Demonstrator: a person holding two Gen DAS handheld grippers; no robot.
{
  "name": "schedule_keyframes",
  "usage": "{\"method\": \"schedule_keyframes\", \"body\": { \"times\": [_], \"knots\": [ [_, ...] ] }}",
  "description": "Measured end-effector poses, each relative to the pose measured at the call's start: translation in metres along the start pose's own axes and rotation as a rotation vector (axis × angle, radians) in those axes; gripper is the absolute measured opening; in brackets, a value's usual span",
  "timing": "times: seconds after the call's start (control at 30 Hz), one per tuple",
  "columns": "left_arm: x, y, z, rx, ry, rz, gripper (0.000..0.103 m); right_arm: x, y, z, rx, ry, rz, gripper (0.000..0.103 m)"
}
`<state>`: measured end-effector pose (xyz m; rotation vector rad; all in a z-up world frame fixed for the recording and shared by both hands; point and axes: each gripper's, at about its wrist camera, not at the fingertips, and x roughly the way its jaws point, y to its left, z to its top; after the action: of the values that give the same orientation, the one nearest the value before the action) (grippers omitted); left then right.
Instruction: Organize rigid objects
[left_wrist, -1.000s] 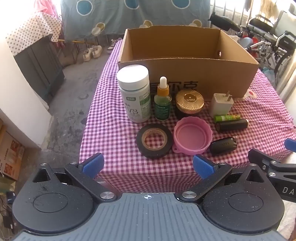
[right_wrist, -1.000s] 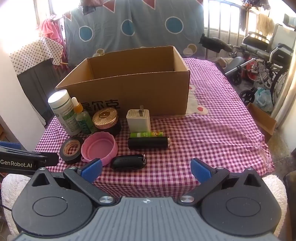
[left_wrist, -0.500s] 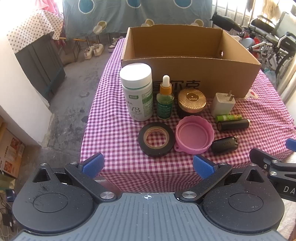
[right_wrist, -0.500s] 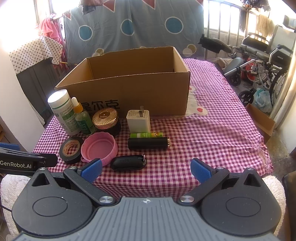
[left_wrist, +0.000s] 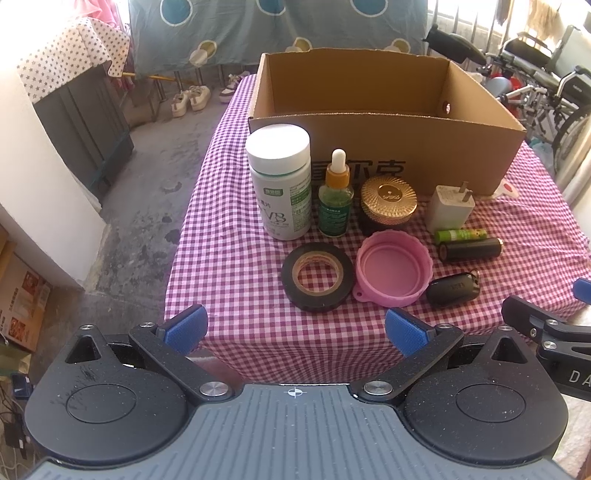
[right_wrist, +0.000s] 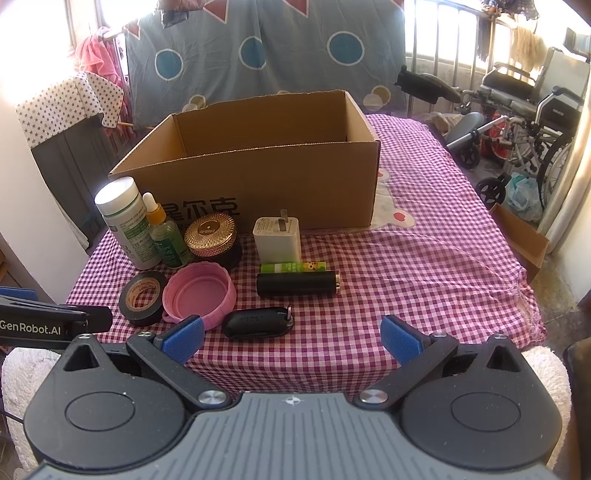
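Both jaws stand wide apart, holding nothing. Black tape roll (left_wrist: 317, 280) lies at twelve o'clock from left gripper (left_wrist: 295, 328); key fob (right_wrist: 258, 322) at eleven from right gripper (right_wrist: 291, 334).

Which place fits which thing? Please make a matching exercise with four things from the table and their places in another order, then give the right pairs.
Things:
1. white bottle
2. black tape roll
3. white charger
4. black key fob

Places:
A. directly right of the pink lid
B. far left of the back row
C. directly left of the pink lid
D. right end of the back row, before the cardboard box

Pairs: 1-B, 2-C, 3-D, 4-A
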<state>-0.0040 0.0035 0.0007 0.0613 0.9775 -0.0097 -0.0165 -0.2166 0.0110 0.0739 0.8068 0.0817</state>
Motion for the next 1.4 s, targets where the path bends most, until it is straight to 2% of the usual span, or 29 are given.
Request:
{"method": "schedule_keyframes", "body": {
  "times": [1.4],
  "knots": [
    [-0.0028, 0.0037, -0.0007, -0.004, -0.002, 0.007, 0.103, -0.0021, 0.0016, -0.0001, 0.006, -0.005, 0.005, 0.103]
  ]
}}
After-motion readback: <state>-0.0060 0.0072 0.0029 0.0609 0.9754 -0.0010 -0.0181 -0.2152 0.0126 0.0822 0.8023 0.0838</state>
